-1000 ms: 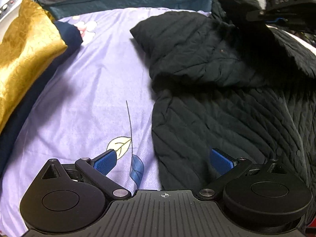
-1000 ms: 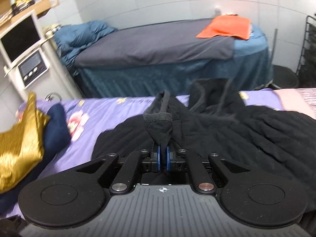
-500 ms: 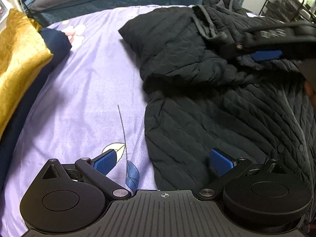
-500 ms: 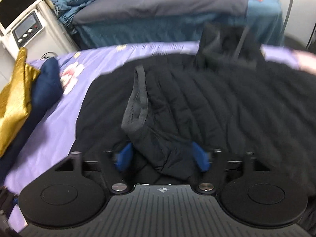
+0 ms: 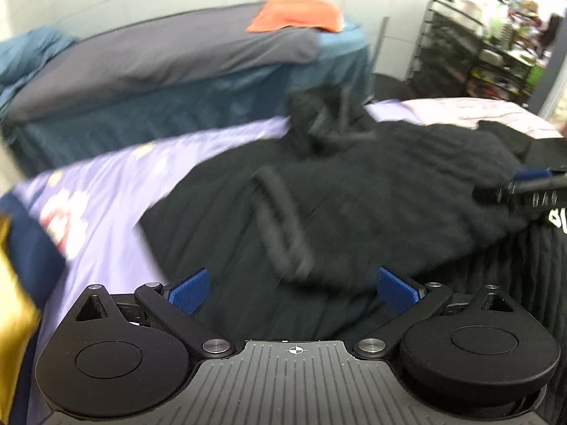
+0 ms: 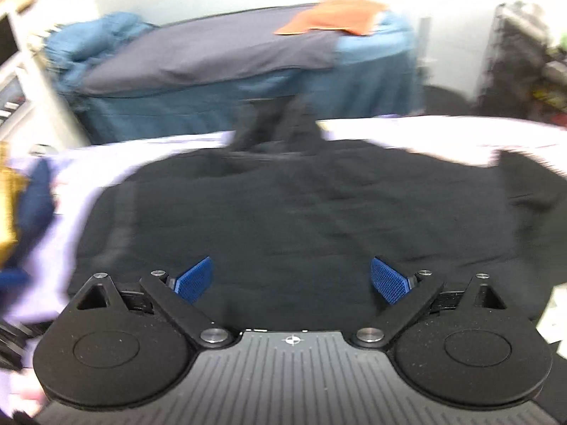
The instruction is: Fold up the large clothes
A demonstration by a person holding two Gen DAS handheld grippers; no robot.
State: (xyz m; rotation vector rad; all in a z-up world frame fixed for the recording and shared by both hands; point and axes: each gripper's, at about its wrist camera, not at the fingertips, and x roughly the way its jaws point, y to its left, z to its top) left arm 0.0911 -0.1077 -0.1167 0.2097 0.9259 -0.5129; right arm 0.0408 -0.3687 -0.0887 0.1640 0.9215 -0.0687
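A large black quilted jacket (image 5: 354, 198) lies spread on the lilac floral bedsheet (image 5: 141, 177); it also fills the right wrist view (image 6: 301, 219). Its left sleeve, with a ribbed cuff (image 5: 280, 219), is folded across the body. The hood (image 5: 326, 113) bunches at the far edge. My left gripper (image 5: 292, 288) is open and empty just above the jacket's near part. My right gripper (image 6: 290, 279) is open and empty over the jacket's middle; it shows at the right edge of the left wrist view (image 5: 531, 184). Both views are blurred.
A gold cloth (image 5: 14, 304) on a navy cushion (image 5: 32, 258) lies at the left. Behind stands a second bed with a grey cover (image 5: 170, 60) and an orange cloth (image 5: 297, 14). A black wire rack (image 5: 457, 49) stands at the back right.
My right gripper opened and let go of the sleeve, which now lies across the jacket, then drew back. My left gripper tilted up and swung right; it stayed open.
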